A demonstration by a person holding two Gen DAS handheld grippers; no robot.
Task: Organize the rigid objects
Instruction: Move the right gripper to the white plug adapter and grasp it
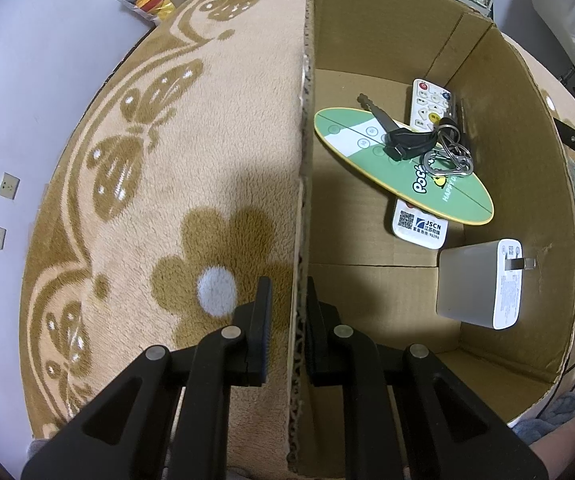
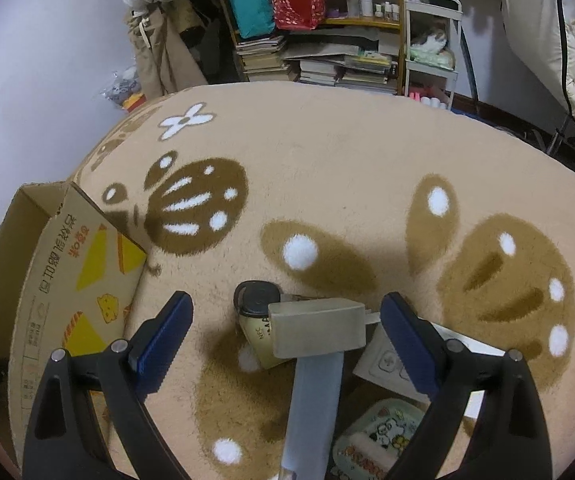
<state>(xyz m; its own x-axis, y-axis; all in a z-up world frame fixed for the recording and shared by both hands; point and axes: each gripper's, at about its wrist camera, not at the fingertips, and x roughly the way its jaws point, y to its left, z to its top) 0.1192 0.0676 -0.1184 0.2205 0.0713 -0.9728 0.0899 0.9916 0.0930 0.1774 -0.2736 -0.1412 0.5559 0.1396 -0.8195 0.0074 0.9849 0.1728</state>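
Note:
My left gripper [image 1: 289, 332] straddles the near wall of the cardboard box [image 1: 303, 184], one finger outside and one inside, shut on the wall's top edge. Inside lie a green oval board [image 1: 347, 148], a black-headed key with rings [image 1: 411, 140], two white remotes [image 1: 427, 104] and a white charger block [image 1: 471, 284]. My right gripper [image 2: 287, 320] hangs open over the blanket. Between its fingers sits a grey plug block [image 2: 315, 328]. Under that block are a black-headed key [image 2: 255, 298], a yellowish tag [image 2: 257, 340] and a long grey strip [image 2: 315, 400].
The beige butterfly-print blanket [image 2: 347, 160] covers the whole surface. The box [image 2: 67, 280] stands left of the right gripper. A white button panel [image 2: 387, 360] and a green cartoon tin [image 2: 375, 440] lie near its right finger. Shelves with books [image 2: 327, 64] stand behind.

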